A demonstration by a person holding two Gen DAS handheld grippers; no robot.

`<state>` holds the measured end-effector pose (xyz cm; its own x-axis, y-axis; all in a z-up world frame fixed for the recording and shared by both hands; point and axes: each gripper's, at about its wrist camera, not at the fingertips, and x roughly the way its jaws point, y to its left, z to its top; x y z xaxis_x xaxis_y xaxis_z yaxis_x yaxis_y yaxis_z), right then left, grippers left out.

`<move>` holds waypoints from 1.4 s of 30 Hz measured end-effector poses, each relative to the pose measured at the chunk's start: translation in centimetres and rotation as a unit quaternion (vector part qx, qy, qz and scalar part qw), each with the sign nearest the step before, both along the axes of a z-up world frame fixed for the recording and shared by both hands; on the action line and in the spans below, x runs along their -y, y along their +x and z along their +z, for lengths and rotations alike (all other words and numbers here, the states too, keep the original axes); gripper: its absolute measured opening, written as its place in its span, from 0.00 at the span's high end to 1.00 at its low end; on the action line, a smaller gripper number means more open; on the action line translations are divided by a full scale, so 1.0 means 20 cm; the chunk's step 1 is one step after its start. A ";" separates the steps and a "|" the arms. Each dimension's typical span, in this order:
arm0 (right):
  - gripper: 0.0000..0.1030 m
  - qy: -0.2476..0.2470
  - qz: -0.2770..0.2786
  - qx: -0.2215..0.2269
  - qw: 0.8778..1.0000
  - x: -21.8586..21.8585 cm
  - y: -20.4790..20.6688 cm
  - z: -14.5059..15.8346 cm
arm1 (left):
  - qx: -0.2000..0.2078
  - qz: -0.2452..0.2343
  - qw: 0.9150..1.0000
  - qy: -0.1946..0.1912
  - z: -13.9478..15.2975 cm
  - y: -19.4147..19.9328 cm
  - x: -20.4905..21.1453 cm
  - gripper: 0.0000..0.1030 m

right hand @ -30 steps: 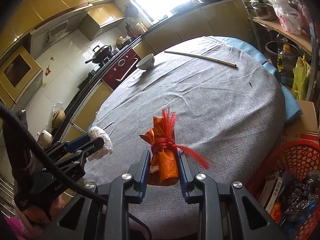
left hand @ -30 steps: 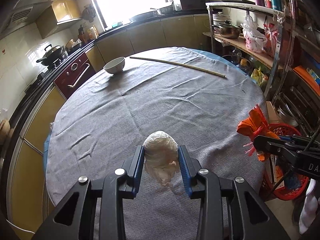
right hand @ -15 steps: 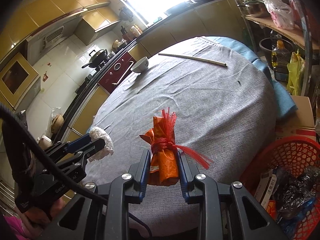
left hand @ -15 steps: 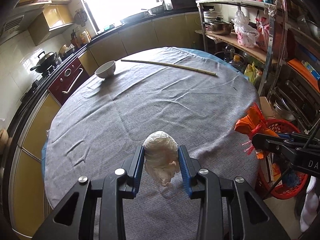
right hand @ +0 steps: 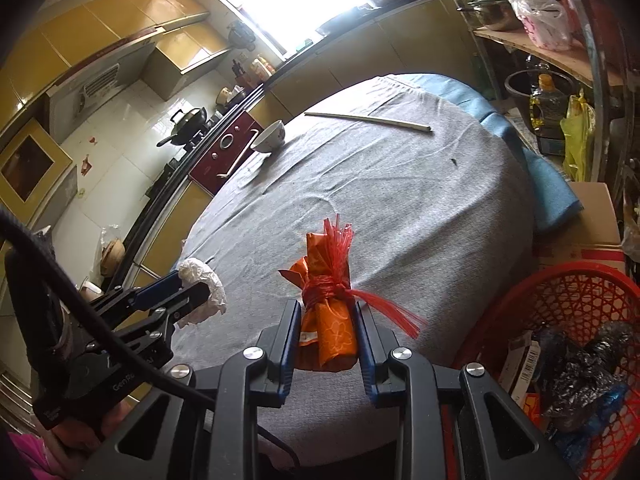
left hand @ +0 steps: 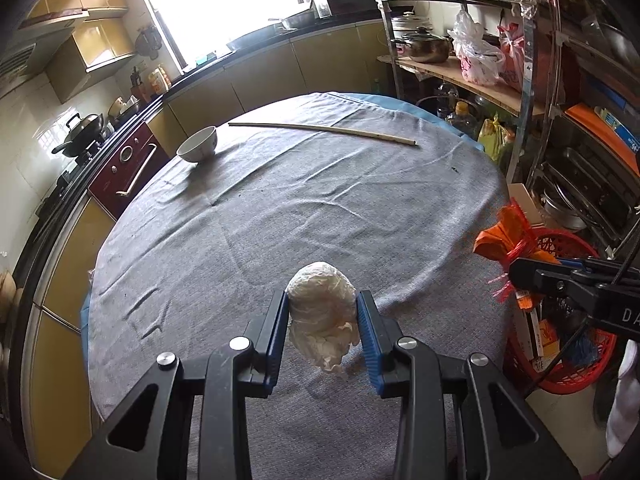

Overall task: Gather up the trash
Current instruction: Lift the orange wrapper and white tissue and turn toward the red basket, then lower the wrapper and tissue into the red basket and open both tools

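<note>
Two items in transit: my left gripper [left hand: 322, 332] stays clamped on the crumpled white paper wad [left hand: 322, 316], my right gripper [right hand: 326, 340] on the orange wrapped bundle tied with red string [right hand: 328, 312], both drifted nearer the red woven plastic basket [right hand: 568, 300] over the grey-clothed round table [left hand: 280, 208], so drop-off looks close.

bright kitchen window [left hand: 216, 4], yellow cabinets [left hand: 256, 76], white tiled wall [right hand: 120, 120], round table under grey cloth [left hand: 304, 216], metal shelving rack [left hand: 520, 80]

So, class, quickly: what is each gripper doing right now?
Left gripper: closed on the white crumpled wad.
Right gripper: closed on the orange wrapped bundle.
</note>
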<state>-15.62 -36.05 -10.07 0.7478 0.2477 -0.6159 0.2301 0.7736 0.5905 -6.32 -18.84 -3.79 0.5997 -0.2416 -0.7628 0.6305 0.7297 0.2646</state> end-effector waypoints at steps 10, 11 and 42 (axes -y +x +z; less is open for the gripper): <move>0.72 0.008 -0.024 -0.009 1.000 0.08 -0.10 -0.04 | -0.003 -0.025 1.000 0.013 -0.04 -0.06 0.09 0.65; 0.72 0.008 -0.026 -0.010 1.000 0.08 -0.11 -0.04 | -0.004 -0.027 1.000 0.013 -0.04 -0.07 0.09 0.65; 0.72 0.016 -0.047 -0.025 0.998 0.14 -0.17 -0.10 | -0.014 -0.077 0.997 0.027 -0.10 -0.21 0.21 0.65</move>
<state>-19.11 -38.94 -12.09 0.7378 0.1971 -0.6456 0.3308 0.7281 0.6003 -10.60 -23.03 -5.81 0.5366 -0.2873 -0.7934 0.7415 0.6093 0.2809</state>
